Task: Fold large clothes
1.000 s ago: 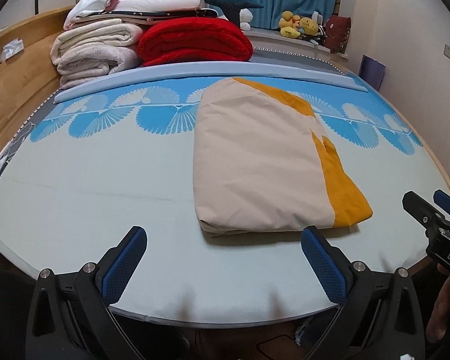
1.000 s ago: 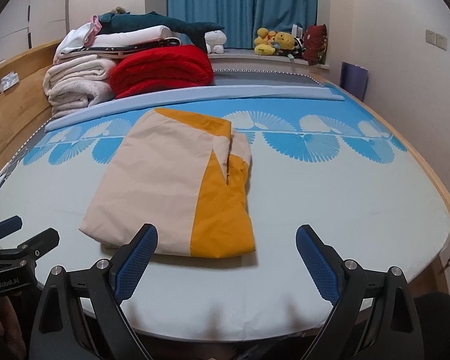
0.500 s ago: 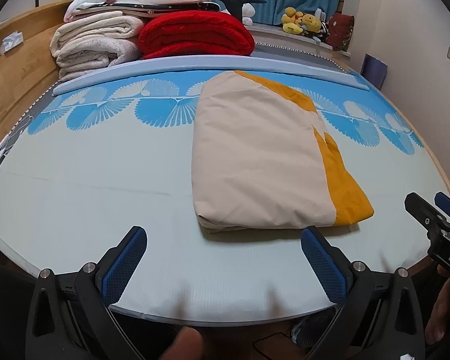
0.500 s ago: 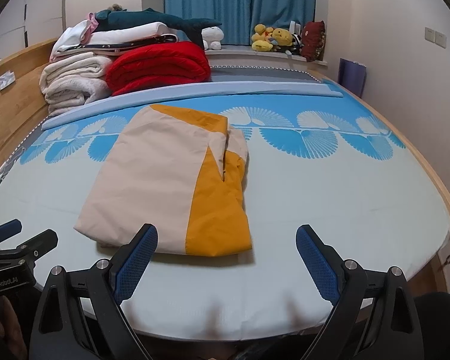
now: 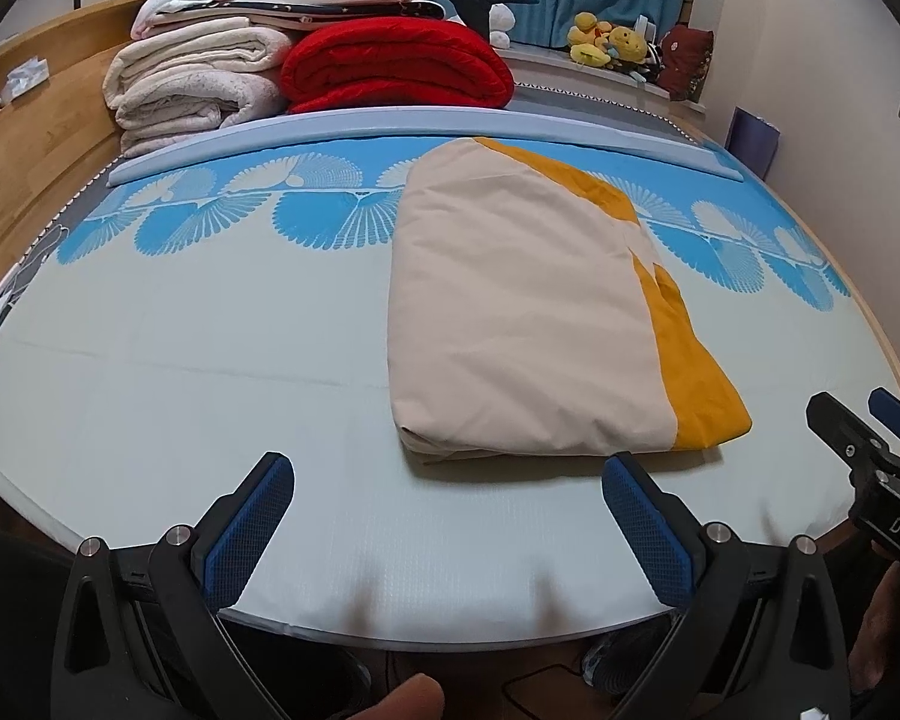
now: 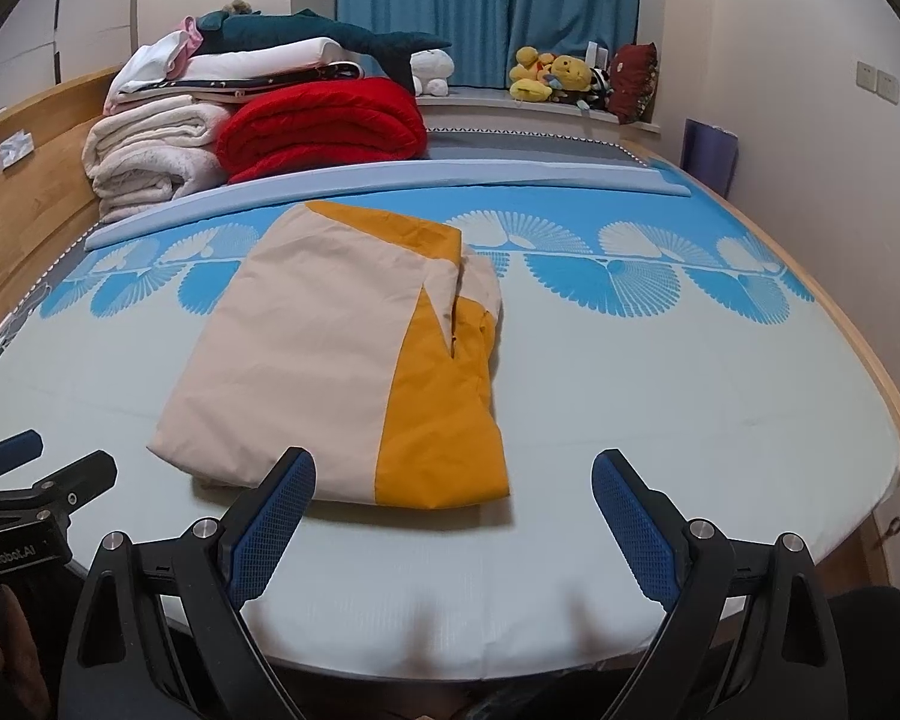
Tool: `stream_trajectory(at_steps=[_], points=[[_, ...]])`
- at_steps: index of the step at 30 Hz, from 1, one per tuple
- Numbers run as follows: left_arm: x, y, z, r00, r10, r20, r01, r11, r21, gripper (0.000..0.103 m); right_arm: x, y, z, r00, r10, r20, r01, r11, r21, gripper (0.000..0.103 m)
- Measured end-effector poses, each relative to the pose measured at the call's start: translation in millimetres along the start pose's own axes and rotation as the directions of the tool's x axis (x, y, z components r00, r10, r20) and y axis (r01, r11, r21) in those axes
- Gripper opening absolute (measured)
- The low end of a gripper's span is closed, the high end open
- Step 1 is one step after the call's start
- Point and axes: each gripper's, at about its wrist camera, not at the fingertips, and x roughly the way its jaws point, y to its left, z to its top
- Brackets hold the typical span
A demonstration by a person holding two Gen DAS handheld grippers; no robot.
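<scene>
**Folded garment lies on the bed, both claws held wide at the near edge**

A cream and mustard-yellow garment [image 5: 528, 324] lies folded into a thick oblong on the bed [image 5: 180, 396], which wears a pale sheet with a band of blue fan shapes toward the far side. The bundle sits a little toward the near edge, its long side running away toward the headboard end, the yellow panel along its right side. In the right wrist view the same garment [image 6: 336, 360] shows a flap and slit where the cream layer overlaps the yellow.

The left claw [image 5: 444, 516] hangs over the near edge of the bed, its blue-padded fingers [image 5: 249, 531] spread wide with nothing between them. Its right finger stands just in front of the garment's near edge; I cannot tell whether it touches. The right claw [image 6: 453, 516] is likewise spread and empty, and its left finger overlaps the near edge of the garment in that view. Each claw shows at the side of the other's view.

Along the far edge, by the wooden bed frame [image 5: 42, 144], a stack of folded cream blankets [image 5: 192, 84] sits just beside a rolled red quilt [image 5: 396, 69]. Soft toys [image 6: 549, 75] line the ledge under the blue curtains [image 6: 486, 6].
</scene>
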Motion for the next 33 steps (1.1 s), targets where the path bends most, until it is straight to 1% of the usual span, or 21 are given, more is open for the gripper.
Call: stream_trajectory(at_steps=[33], points=[[3.8,-0.9,1.1,1.000,-0.016,-0.002,0.016,1.000,0.024,0.102,6.9,6.2,-6.0,1.000,-0.002,-0.007,0.002,1.000,-0.022,0.093]])
